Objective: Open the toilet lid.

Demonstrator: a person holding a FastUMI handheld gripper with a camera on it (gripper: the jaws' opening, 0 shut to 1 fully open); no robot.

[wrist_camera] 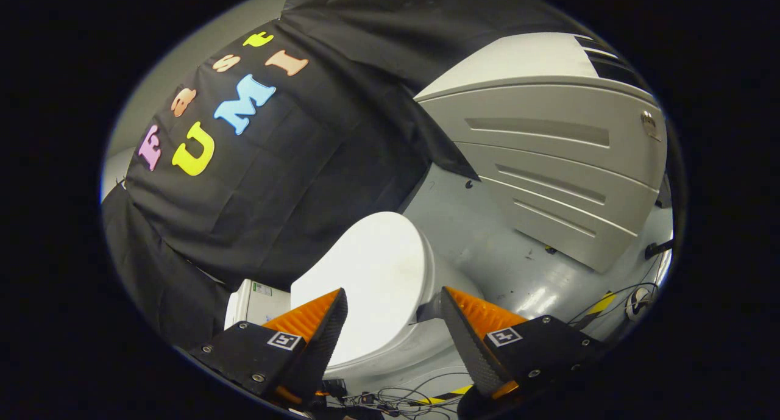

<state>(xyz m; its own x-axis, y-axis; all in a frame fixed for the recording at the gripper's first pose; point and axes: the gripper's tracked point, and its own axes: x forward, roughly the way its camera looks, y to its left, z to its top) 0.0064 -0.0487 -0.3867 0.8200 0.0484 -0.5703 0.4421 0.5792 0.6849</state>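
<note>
A white toilet stands on the grey floor just ahead of my fingers, its lid lying flat and closed over the bowl. The tank sits behind the lid against the black cloth wall. My gripper hovers above the lid's front half, open, with the lid seen through the gap between the two fingers. Nothing is between the fingers and neither one touches the toilet.
A large grey cabinet with ribbed side panels stands beyond the toilet on the right. Loose cables lie on the floor near the toilet's base, with more cables and yellow-black tape near the cabinet.
</note>
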